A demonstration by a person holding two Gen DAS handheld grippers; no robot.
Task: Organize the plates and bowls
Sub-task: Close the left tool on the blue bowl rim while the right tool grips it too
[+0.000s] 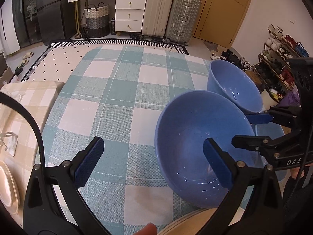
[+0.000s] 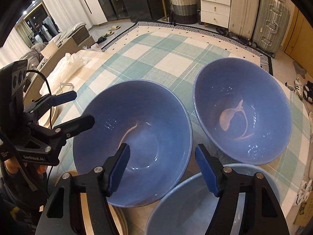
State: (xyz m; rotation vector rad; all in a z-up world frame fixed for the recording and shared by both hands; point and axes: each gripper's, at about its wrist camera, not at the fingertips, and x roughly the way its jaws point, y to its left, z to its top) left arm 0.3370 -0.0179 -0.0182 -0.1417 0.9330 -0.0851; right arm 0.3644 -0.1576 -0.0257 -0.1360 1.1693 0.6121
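Note:
Two blue bowls stand on the checked tablecloth (image 1: 117, 101). The near blue bowl (image 1: 197, 137) (image 2: 140, 133) sits by a cream plate (image 1: 195, 221) at the front. The far blue bowl (image 1: 234, 86) (image 2: 242, 107) stands behind it to the right. A pale blue bowl (image 2: 187, 211) lies nearest the right gripper. My left gripper (image 1: 154, 162) is open, its right finger over the near bowl's inside. My right gripper (image 2: 162, 170) (image 1: 252, 127) is open, straddling the near bowl's right rim. Neither holds anything.
A second table with a beige cloth (image 1: 17, 113) stands to the left, with cream plates (image 1: 7, 186) and a clear stand (image 1: 9, 143). Suitcases (image 1: 170, 11), a drawer unit (image 1: 129, 13) and a shoe rack (image 1: 279, 58) line the room's far side.

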